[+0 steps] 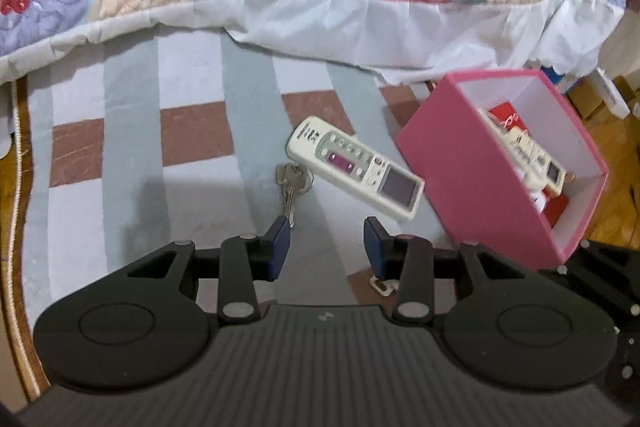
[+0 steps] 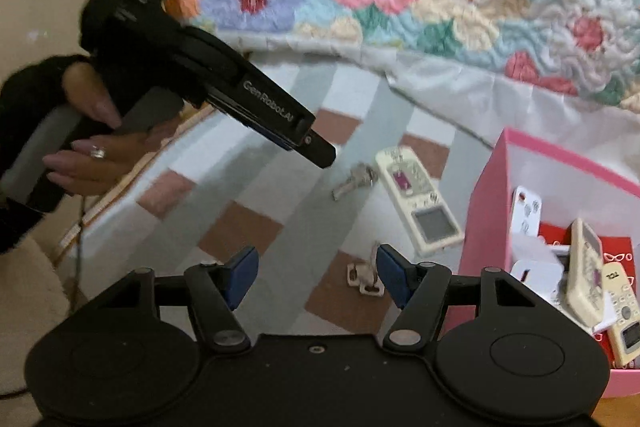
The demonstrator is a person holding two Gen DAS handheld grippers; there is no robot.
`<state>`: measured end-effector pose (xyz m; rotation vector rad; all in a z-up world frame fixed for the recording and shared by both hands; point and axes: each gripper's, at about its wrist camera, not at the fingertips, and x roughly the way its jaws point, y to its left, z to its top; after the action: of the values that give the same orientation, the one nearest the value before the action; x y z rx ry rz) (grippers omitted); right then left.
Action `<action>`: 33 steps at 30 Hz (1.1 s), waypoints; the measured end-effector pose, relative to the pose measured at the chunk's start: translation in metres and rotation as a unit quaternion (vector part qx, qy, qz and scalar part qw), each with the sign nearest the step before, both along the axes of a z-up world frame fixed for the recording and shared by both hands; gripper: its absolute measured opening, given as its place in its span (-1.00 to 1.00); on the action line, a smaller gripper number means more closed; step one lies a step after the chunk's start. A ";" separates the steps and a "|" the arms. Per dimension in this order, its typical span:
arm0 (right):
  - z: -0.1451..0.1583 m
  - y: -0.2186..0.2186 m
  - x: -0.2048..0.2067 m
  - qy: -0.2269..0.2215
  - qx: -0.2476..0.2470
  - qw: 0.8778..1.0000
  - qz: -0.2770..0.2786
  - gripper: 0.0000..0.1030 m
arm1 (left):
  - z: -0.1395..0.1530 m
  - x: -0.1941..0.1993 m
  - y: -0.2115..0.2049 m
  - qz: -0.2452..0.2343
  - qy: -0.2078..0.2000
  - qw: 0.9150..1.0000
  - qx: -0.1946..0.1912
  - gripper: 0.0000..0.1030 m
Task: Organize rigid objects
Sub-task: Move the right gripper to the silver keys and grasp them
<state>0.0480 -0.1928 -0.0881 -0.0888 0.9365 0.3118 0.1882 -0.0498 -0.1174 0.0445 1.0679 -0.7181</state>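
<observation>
Left gripper (image 1: 326, 247): fingers apart, empty, facing keys (image 1: 291, 187) for pickup.
Right gripper (image 2: 316, 277): fingers apart, empty.
Remote (image 1: 354, 167): centre frame, outside pink box (image 1: 480, 179).

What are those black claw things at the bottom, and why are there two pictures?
Each claw is a hand-held gripper with a camera on it, so each picture looks along one tool's blue fingers. The left gripper and right gripper are both open and hold nothing. In the right picture you see the person's hand holding the left tool. On the striped bedsheet lie a white remote control, a bunch of keys and a small white clip. The pink box already holds other remotes.
</observation>
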 end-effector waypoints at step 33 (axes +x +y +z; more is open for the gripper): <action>-0.064 -0.014 0.022 0.018 0.020 0.996 -0.087 -0.54 | -0.060 0.033 -0.028 0.030 -0.048 0.998 0.024 -0.55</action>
<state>0.0703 -0.2064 -0.1519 0.0342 0.9665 0.1714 0.2216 -0.0777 -0.1778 0.0882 0.9905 -0.6303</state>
